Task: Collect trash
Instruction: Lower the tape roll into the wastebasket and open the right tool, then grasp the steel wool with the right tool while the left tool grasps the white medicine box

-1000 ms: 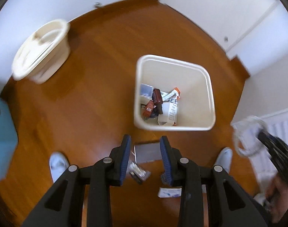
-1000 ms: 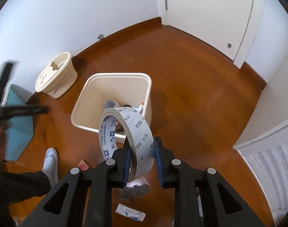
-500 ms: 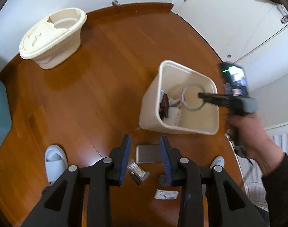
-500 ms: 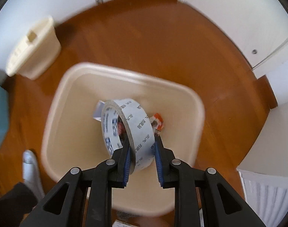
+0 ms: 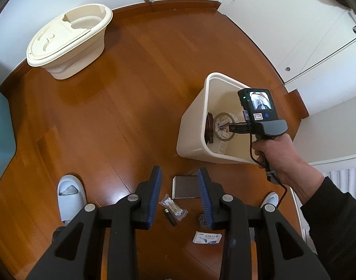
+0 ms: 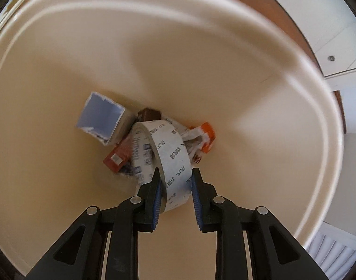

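Observation:
My right gripper (image 6: 174, 177) is deep inside the cream trash bin (image 6: 61, 46), shut on a roll of white printed tape (image 6: 170, 149) held just above the trash at the bottom: a blue-grey box (image 6: 100, 114), a red packet and an orange wrapper. In the left wrist view the bin (image 5: 192, 126) stands on the wood floor with the right gripper and tape roll (image 5: 224, 126) inside it. My left gripper (image 5: 179, 193) is open and empty above floor litter: a grey card (image 5: 185, 186), a bag of cotton swabs (image 5: 173, 207) and a small white-blue packet (image 5: 207, 237).
A cream lidded tub (image 5: 68, 42) stands by the far wall. White slippers (image 5: 70, 196) sit on the floor at left and right. A teal object is at the left edge, white doors at the back right.
My right gripper has moved with the tape roll from above the bin's rim down deep into the bin. The left gripper stayed open over the floor litter.

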Motion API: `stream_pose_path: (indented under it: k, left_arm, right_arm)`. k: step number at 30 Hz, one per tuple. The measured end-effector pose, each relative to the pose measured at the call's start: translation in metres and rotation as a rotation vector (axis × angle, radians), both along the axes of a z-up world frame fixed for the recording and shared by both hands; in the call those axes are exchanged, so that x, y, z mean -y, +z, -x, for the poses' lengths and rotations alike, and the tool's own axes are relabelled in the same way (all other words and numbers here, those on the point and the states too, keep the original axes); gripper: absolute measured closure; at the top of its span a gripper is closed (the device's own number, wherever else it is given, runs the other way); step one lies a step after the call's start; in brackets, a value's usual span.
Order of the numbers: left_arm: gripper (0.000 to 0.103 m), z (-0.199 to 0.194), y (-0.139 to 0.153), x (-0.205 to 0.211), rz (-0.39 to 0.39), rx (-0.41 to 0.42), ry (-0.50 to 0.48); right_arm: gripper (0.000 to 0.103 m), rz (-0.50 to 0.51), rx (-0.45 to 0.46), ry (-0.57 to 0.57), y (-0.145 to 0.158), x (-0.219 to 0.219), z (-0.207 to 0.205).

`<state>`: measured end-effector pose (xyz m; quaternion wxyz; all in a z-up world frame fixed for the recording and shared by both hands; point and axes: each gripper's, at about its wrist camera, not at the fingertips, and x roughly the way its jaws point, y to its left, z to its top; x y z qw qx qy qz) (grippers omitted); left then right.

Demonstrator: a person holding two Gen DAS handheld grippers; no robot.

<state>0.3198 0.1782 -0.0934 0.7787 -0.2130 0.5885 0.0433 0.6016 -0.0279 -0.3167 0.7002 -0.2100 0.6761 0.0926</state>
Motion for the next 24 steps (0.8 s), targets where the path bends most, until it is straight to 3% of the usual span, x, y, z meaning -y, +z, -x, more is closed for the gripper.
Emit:
stream_pose_path:
  k: [3,4,5,7,14,20,22,24]
  left_arm:
    - [0.072,-0.001,-0.002,-0.001,0.002,-0.008,0.007]
    - [0.072,-0.001,-0.002,0.000,0.001,-0.008,0.007]
    - [0.072,-0.002,-0.001,0.000,-0.001,-0.006,0.006]
    - [0.072,-0.003,-0.001,0.002,0.001,-0.004,0.003]
    - [0.072,-0.001,-0.003,0.003,-0.001,-0.004,-0.001]
    - [0.072,0.000,0.005,0.002,-0.008,0.020,0.004]
    - [0.072,0.001,0.005,0.004,-0.012,0.023,0.004]
    - [0.072,0.001,0.003,0.008,-0.019,0.022,0.002]
  right_arm:
    - [0.074,0.010,0.006,0.005,-0.004,-0.003,0.005]
    - [0.066,0.009,0.014,0.002,-0.002,-0.002,0.004]
    - [0.043,0.004,0.026,0.000,0.001,-0.002,0.003]
    - [0.018,0.000,0.062,0.000,0.009,-0.001,0.002]
    - [0.018,-0.138,0.154,-0.012,0.064,0.010,0.017]
    - [0.017,-0.438,0.448,-0.098,0.180,0.066,0.097]
    - [0.015,-0.473,0.527,-0.173,0.210,0.090,0.127]
    - [0.008,-0.470,0.586,-0.313,0.219,0.128,0.168]
